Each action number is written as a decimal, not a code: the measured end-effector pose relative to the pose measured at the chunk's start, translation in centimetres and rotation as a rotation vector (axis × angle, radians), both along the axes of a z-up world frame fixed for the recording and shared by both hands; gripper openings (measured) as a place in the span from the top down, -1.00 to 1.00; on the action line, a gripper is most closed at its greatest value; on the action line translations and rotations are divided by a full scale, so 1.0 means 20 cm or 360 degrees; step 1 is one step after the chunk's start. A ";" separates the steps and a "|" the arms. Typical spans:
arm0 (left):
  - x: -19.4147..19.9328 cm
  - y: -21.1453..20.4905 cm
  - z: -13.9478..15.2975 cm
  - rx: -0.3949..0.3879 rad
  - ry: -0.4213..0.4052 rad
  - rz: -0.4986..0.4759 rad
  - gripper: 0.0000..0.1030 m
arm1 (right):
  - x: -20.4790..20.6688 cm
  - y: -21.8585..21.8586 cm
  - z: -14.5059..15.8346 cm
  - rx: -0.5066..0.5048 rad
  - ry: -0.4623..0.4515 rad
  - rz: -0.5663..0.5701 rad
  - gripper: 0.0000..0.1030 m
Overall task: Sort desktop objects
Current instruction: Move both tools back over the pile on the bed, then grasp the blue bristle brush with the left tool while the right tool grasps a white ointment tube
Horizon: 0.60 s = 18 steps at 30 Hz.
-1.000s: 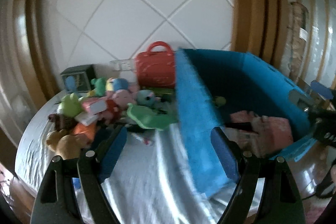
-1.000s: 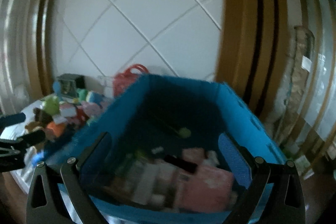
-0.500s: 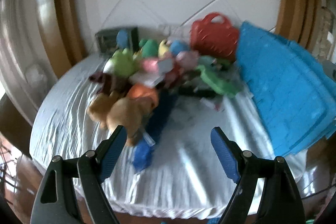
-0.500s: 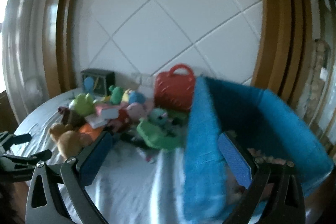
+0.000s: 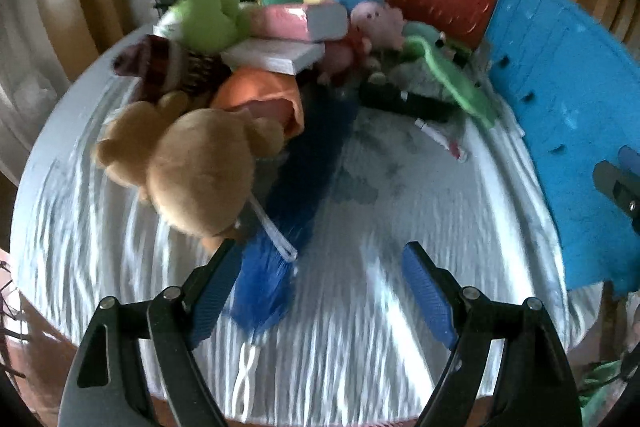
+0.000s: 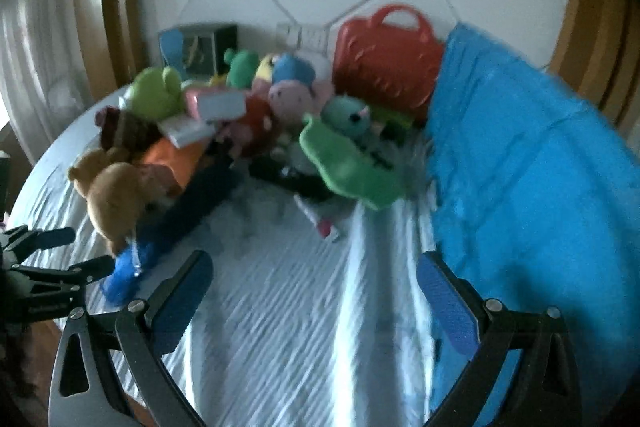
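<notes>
Jaws wide apart, blue duster (image 5: 292,195) lengthwise toward left gripper (image 5: 320,287)

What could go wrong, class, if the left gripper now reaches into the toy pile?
The brown teddy bear lies on the blue fabric, so lifting one may drag the other. The white book and pink box sit atop toys and could slide. The left gripper is open and empty.
</notes>
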State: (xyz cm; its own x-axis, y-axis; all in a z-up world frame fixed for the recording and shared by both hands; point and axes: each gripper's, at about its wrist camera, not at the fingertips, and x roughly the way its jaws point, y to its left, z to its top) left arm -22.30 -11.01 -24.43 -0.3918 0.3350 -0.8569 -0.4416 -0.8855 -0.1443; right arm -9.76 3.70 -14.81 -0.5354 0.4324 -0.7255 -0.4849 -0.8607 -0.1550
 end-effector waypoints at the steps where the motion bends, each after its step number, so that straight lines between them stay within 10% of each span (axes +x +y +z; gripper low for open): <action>1: -0.03 0.02 -0.02 -0.0014 -0.0004 -0.0002 -0.60 | -0.04 0.05 -0.05 -0.0031 -0.0021 0.0003 -1.00; 18: -0.45 0.47 -0.54 -0.0296 -0.0080 -0.0210 -0.33 | -0.62 0.62 -0.82 -0.0365 -0.0287 -0.0025 -1.00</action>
